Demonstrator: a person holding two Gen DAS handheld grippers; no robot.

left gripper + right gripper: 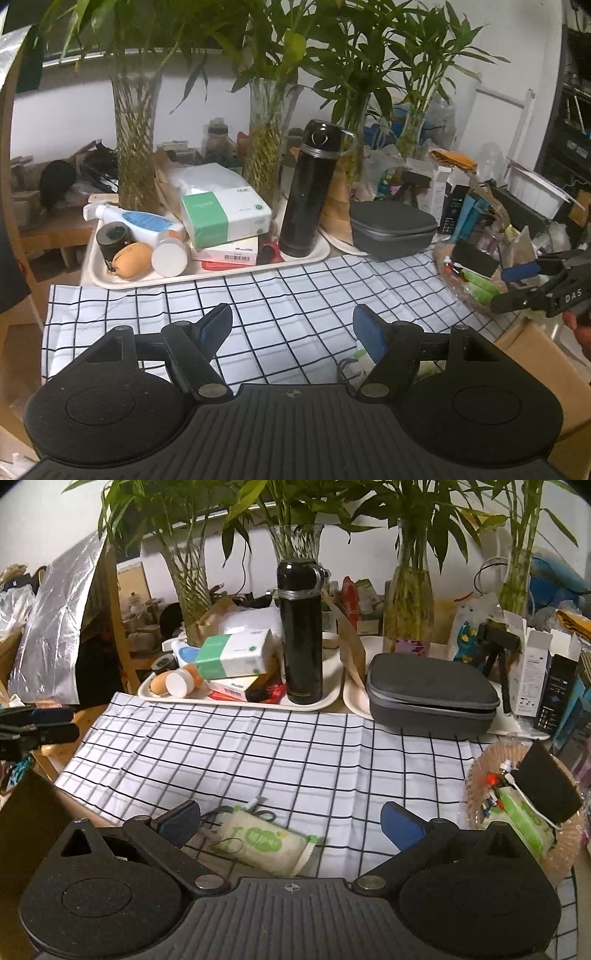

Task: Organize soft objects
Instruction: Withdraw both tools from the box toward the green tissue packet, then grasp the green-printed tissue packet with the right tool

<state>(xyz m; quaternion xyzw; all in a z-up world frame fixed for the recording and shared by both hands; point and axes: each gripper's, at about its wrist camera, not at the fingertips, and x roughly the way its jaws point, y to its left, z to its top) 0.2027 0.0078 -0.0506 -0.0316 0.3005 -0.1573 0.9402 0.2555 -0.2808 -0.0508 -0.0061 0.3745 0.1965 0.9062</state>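
- A soft pack of wet wipes (264, 843) lies flat on the near part of a white cloth with a black grid (295, 753) that covers the surface.
- The pack is pale cream with a light green label carrying printed characters, and its right end is a crimped green-edged seal that curls slightly upward.
- A thin dark cord (236, 814) loops over and beside the pack's left end.
- The right gripper (291, 821) hangs just above the pack with its blue-padded fingers spread wide; the pack sits between them, nearer the left finger, and the pads do not press on it.
- The left gripper (291, 330) hovers over bare cloth, fingers spread, nothing between them; a corner of the same pack (364, 356) peeks out beside its right finger.
- To the right, at the cloth's edge, a shallow woven basket (480, 771) holds a similar green and white soft pack (524, 819), a black block and a white cable.
- Behind the cloth, a cream tray (240, 701) carries a tall black flask (300, 635), a green and white tissue box (236, 653) and small bottles.
- A grey zip case (432, 694) rests on a second tray to the right.
- Glass vases of green bamboo stand behind.
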